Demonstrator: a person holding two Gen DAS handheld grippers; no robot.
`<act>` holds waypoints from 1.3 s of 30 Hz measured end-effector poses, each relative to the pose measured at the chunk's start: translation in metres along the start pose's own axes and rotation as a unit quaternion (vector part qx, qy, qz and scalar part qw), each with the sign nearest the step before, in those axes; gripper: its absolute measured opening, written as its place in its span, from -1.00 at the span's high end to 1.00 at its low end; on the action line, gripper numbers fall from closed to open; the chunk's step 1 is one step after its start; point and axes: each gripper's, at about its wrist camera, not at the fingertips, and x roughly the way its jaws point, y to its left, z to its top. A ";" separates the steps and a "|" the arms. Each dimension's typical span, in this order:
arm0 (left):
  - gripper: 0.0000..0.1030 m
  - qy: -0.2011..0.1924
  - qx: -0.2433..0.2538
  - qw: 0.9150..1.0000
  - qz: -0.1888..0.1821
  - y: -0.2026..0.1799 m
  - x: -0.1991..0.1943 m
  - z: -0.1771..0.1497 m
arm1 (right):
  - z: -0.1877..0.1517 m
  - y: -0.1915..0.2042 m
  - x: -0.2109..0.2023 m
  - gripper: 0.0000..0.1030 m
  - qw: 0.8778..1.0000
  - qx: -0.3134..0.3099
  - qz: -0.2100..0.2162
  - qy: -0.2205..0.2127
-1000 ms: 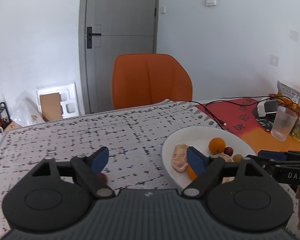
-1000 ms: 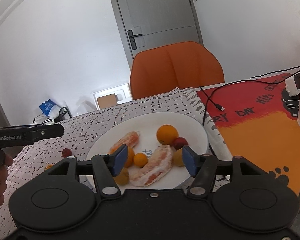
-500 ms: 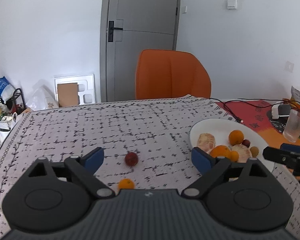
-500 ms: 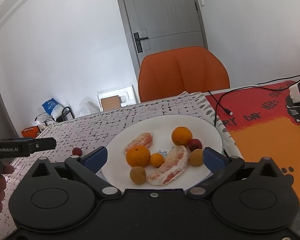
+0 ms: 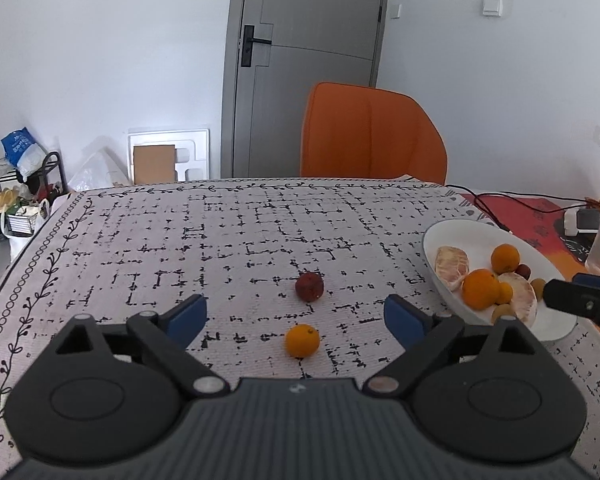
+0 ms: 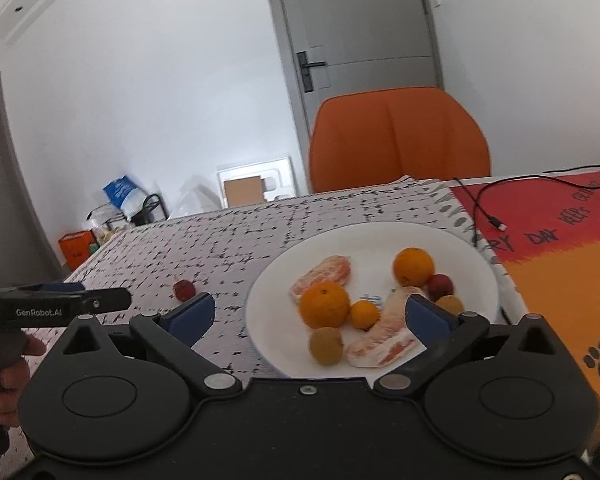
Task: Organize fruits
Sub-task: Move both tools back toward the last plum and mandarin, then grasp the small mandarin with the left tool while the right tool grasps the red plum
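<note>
White plate [image 6: 475, 256] is the reference, sitting on the patterned tablecloth [image 5: 180, 240] near its edge toward the red-orange mat [image 6: 547, 248].

On the plate, 8 pieces:
- 2 large oranges: one at centre [image 6: 324, 305], one toward the far side [image 6: 413, 267]
- 1 small orange [image 6: 363, 313], touching the centre one
- 2 peeled citrus pieces: one far-left [image 6: 327, 273], one along the near edge [image 6: 379, 344]
- 2 yellowish round fruits: one at the near rim [image 6: 326, 345], one at the right [image 6: 448, 303]
- 1 small red fruit [image 6: 439, 285], just beside the far orange

Off the plate, 2 pieces on the cloth to its left:
- 1 dark red, rough-skinned fruit [image 5: 309, 286]
- 1 small orange [image 5: 302, 340], nearer the camera than the red one, apart from it

Left gripper [image 5: 296, 314]: jaws spread wide, nothing held. In the left wrist view the loose small orange sits between the fingertips, no pad touching it. It is left of the plate.

Right gripper [image 6: 307, 312]: jaws fully spread, nothing held, hovering at the near side of the plate. The right pad overlaps the near citrus piece in the view; can't tell contact.

1 orange chair [image 5: 373, 132] behind the table, 1 grey door [image 5: 307, 60] behind that.
</note>
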 end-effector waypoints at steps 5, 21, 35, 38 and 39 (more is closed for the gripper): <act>-0.79 0.003 -0.008 1.000 -0.005 0.005 0.005 -0.002 | 0.001 0.009 0.010 -1.00 1.000 -0.007 0.011 0.007; 0.04 0.052 -0.023 0.998 -0.024 0.009 0.042 -0.013 | 0.011 0.028 0.042 -0.66 0.998 -0.031 0.034 0.030; 0.58 0.056 -0.037 0.998 -0.018 0.032 0.047 -0.010 | 0.018 0.054 0.076 -0.33 0.995 -0.058 0.066 0.054; 0.58 0.049 -0.047 0.998 -0.012 0.042 0.042 -0.009 | 0.018 0.064 0.082 -0.29 0.993 -0.070 0.071 0.058; 0.58 0.048 -0.050 0.998 -0.010 0.045 0.040 -0.009 | 0.018 0.067 0.085 -0.27 0.993 -0.073 0.072 0.061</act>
